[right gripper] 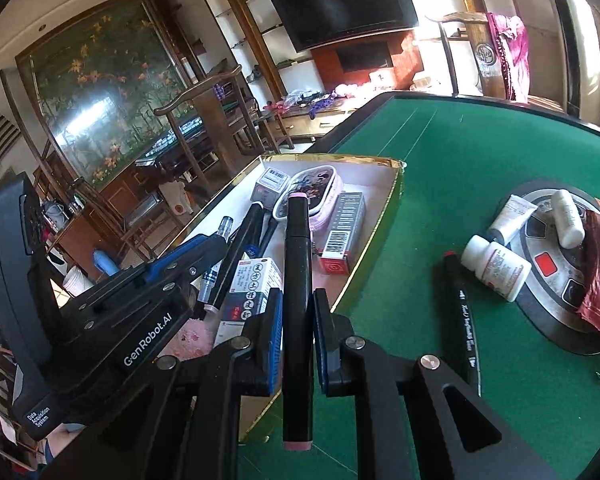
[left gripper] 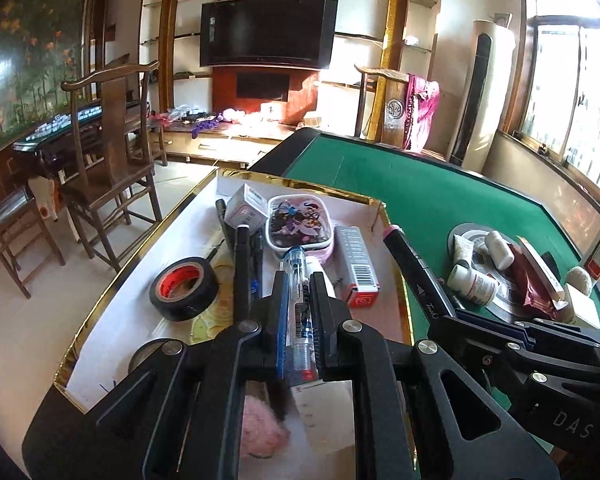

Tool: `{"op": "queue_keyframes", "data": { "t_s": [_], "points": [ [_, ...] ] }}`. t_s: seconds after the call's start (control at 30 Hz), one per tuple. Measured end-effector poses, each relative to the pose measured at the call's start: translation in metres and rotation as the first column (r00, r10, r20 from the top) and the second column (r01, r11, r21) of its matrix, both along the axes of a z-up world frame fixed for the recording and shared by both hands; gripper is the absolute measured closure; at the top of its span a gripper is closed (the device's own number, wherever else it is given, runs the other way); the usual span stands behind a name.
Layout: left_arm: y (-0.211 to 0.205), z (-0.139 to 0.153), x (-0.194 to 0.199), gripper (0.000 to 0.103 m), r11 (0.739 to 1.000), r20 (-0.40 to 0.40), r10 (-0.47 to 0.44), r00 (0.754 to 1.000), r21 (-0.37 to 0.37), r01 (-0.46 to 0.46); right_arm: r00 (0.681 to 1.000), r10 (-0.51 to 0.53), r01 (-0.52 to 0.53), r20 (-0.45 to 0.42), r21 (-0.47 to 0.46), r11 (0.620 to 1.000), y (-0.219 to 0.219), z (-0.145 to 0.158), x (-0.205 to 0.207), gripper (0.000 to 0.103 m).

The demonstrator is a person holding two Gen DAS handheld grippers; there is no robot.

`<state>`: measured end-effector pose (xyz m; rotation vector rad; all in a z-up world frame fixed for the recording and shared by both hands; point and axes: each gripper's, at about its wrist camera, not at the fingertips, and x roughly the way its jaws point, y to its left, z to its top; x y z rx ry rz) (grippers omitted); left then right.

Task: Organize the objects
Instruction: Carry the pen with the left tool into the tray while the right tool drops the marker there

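Meanwhile, on a green felt table [right gripper: 460,152], a gold-rimmed white box [left gripper: 112,312] already holds tape, cartons and pens, and both grippers hang at its near end, each pointing forward and down toward it. Closer in, the left gripper [left gripper: 298,292] is above the box interior, jaws narrow around a clear blue pen [left gripper: 298,280] lying along its fingers. Beside it, the right gripper [right gripper: 298,312], over the box's right rim, clamps a black marker [right gripper: 298,280] lengthwise, pink cap forward.
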<state>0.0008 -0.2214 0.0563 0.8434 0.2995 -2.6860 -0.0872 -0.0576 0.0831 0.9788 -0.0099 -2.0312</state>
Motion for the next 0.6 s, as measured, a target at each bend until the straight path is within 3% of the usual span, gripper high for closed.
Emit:
{"op": "queue_keyframes", "data": {
  "t_s": [0.6],
  "points": [
    [-0.055,-0.030,0.004,0.093,0.992,0.088,0.079,0.993,0.095,-0.087,0.998,0.046,-0.049,0.046,0.063,0.997,-0.060,-0.028,-0.007,0.091]
  ]
}}
